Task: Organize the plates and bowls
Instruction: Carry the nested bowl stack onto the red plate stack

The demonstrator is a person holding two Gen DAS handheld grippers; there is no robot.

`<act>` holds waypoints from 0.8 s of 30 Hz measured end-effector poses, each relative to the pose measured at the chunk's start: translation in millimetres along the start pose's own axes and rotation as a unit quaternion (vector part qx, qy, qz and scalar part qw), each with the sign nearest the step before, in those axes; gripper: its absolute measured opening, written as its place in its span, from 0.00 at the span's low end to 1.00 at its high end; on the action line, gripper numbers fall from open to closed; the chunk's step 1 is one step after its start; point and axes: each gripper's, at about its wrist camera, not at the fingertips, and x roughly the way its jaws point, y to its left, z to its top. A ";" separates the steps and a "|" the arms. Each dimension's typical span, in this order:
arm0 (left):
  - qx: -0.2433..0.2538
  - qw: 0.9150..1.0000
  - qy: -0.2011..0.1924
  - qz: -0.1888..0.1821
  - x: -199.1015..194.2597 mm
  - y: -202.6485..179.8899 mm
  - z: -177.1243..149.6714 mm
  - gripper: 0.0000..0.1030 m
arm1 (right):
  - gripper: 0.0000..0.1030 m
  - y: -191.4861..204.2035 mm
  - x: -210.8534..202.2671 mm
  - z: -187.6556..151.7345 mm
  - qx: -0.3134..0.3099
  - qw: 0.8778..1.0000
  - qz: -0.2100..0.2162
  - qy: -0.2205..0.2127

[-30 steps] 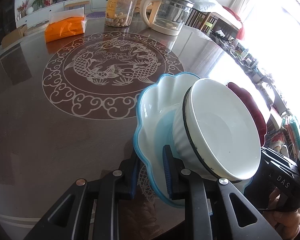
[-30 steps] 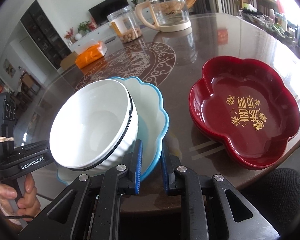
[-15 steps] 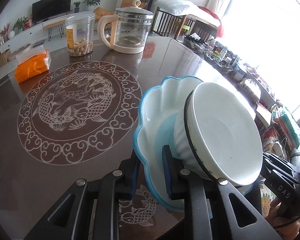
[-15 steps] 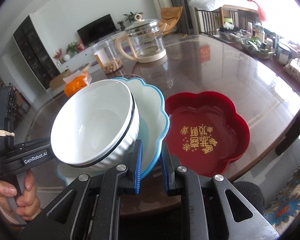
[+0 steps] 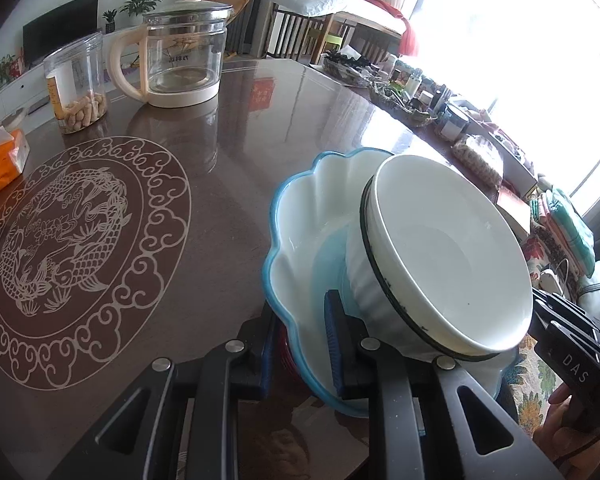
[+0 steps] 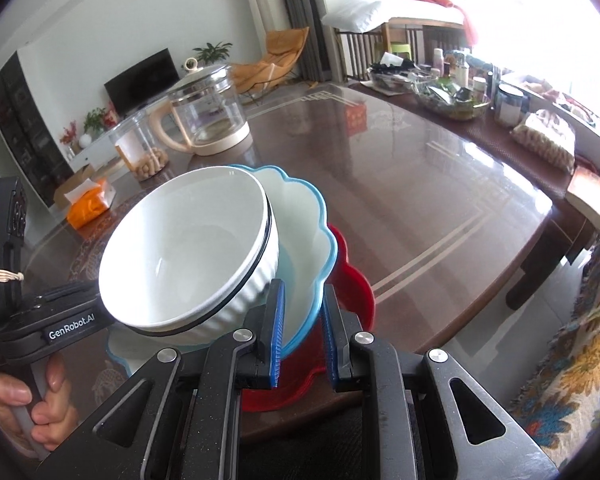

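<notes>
A blue-rimmed scalloped plate [image 5: 312, 216] [image 6: 300, 216] is held in the air, tilted, with a white ribbed bowl [image 5: 448, 264] [image 6: 188, 248] resting inside it. My left gripper [image 5: 300, 320] is shut on the plate's near rim. My right gripper [image 6: 302, 320] is shut on the opposite rim. A red flower-shaped plate [image 6: 352, 280] lies on the table right below, mostly hidden; only a sliver of this red plate [image 5: 286, 354] shows in the left wrist view. The left gripper's body [image 6: 52, 320] and the hand [image 6: 40, 400] holding it show at the lower left of the right wrist view.
On the dark glossy table [image 5: 220, 160] stand a glass kettle [image 5: 180, 60], a clear jar of snacks [image 5: 78, 84] and an orange tissue pack [image 5: 0, 164]. A cluttered basket [image 5: 400, 92] and bottles line the far right edge. The table's near edge [image 6: 440, 332] runs beside the red plate.
Both grippers carried the blue plate with the bowl sideways and slightly up, over the red plate, which is now mostly covered. The grips have not changed.
</notes>
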 end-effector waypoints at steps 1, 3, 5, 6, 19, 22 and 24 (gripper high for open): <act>0.000 1.000 0.005 0.000 4.5 -0.1 -0.4 0.19 | 0.19 -4.2 5.1 0.3 0.003 1.000 -0.002 0.005; 0.003 1.000 0.004 0.001 8.5 -1.9 -2.2 0.20 | 0.19 -10.4 13.0 -2.5 0.010 1.000 -0.003 0.016; 0.010 1.000 0.002 0.005 9.5 -5.6 -2.9 0.20 | 0.19 -13.4 18.3 -9.0 0.013 1.000 -0.008 0.025; 0.011 1.000 0.001 0.003 10.2 -6.1 -3.2 0.20 | 0.19 -14.2 18.7 -12.7 0.014 0.999 -0.008 0.029; 0.029 0.999 -0.012 0.022 14.8 -11.1 -7.5 0.20 | 0.19 -10.0 11.9 -23.0 -0.007 0.999 -0.039 0.004; 0.036 0.999 -0.014 0.025 11.1 -11.8 -7.0 0.20 | 0.19 -9.7 11.6 -24.5 -0.011 0.999 -0.041 0.000; 0.044 0.998 -0.025 0.029 3.7 -12.9 -6.8 0.26 | 0.19 -12.0 11.8 -24.4 -0.006 0.999 -0.037 0.000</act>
